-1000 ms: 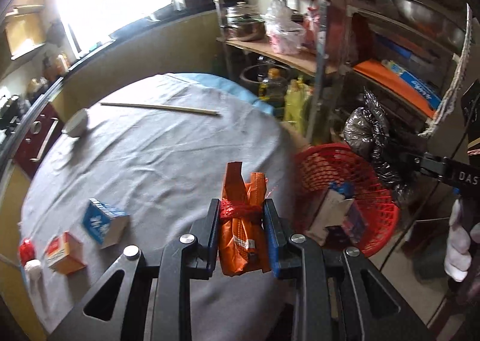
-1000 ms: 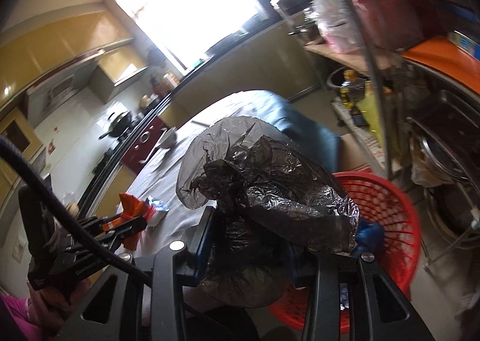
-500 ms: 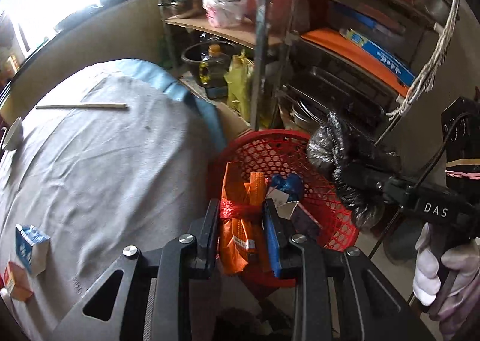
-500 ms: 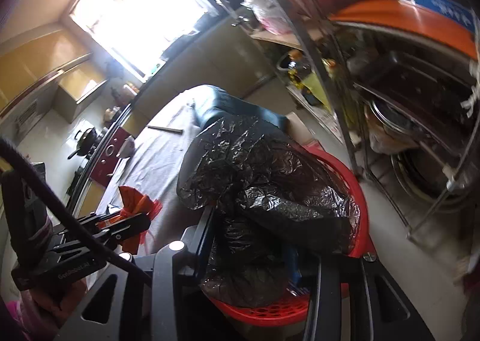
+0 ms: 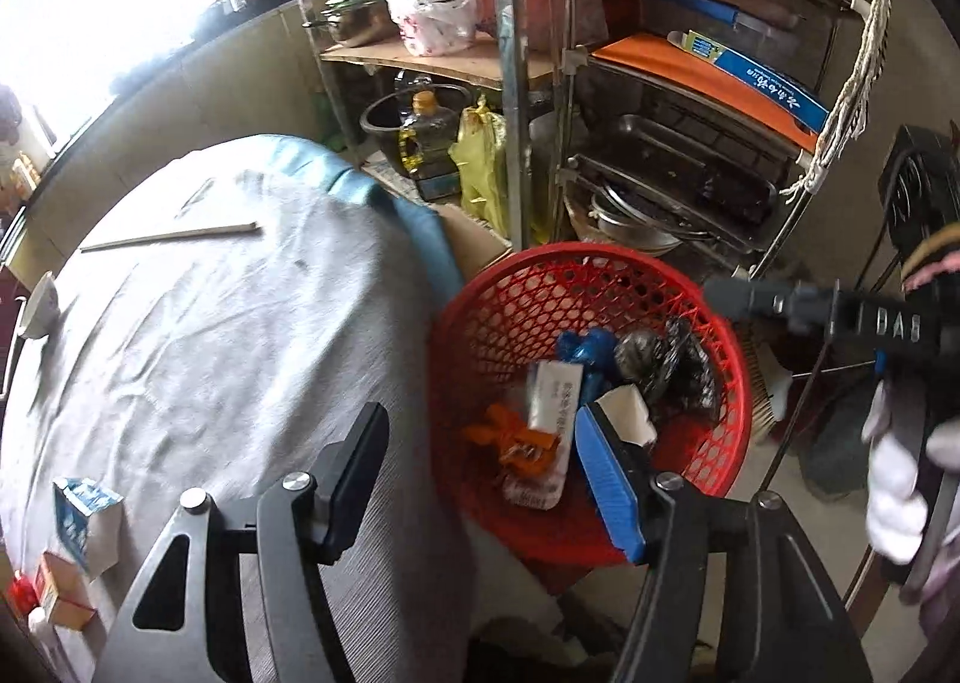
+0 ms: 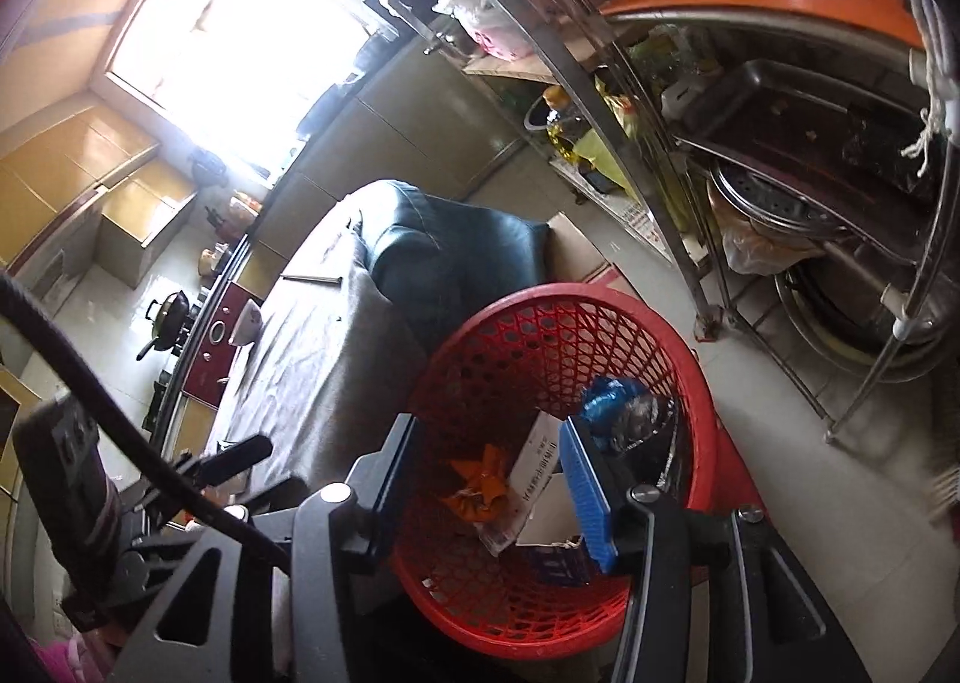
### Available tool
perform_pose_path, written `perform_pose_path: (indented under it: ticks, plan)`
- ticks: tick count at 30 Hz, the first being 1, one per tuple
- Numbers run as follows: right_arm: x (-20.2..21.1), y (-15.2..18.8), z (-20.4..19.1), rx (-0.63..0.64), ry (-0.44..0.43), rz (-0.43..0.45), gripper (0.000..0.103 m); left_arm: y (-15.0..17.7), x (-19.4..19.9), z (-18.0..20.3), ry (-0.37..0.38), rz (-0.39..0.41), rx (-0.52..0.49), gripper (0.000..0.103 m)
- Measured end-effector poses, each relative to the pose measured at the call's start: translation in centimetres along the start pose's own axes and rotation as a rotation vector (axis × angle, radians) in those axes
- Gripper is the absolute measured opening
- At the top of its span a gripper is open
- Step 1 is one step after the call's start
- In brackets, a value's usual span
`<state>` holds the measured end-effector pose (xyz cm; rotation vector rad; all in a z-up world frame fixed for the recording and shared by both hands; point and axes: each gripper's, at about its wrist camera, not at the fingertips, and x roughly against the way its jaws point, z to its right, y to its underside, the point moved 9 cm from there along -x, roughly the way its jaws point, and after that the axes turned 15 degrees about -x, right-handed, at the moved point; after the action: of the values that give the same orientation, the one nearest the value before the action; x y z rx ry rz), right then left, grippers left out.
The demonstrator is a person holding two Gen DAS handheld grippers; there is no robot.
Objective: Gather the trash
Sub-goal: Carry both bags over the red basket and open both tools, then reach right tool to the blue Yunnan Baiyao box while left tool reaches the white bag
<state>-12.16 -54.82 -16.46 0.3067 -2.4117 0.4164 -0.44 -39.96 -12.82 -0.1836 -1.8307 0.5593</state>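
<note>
Drop step was complete: left gripper (image 5: 480, 479) and right gripper (image 6: 486, 479), jaws just opened, held nothing. Orange wrapper (image 5: 510, 440) and black bag (image 5: 666, 362) lay in the red basket (image 5: 735, 425). Next, judged: fetch the blue carton (image 5: 81, 521) from the bench (image 5: 210, 335).

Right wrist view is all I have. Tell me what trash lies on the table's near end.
Observer: In the left wrist view, a blue-and-white carton lies near the table's edge.
Operator: Report anything beside it.
Observer: A small orange box sits right next to it, closer to the edge.
Operator: Confirm the black bag is in the basket.
Observer: Yes, the crumpled black bag lies inside the red basket, beside a blue bag.
</note>
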Motion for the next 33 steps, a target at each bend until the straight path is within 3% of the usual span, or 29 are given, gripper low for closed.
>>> perform_pose_path:
  ticks: [6, 10, 25, 33]
  plan:
    - [-0.8, 1.3, -2.7, 0.045, -0.026, -0.034, 0.052, 3.8, 2.7, -2.2, -0.057, -0.011, 0.04, 0.068]
    - [-2.2, 2.7, -4.9, 0.083, -0.042, -0.078, 0.052, 7.5, 5.4, -5.5, -0.122, -0.007, 0.123, 0.069]
    - [-8.6, 12.6, -16.6, 0.327, -0.108, -0.286, 0.052, 28.6, 14.9, -19.4, -0.425, -0.084, 0.592, 0.07]
    - [-11.4, 19.0, -24.3, 0.515, -0.157, -0.384, 0.053, 34.6, 17.1, -22.7, -0.492, -0.083, 0.754, 0.07]
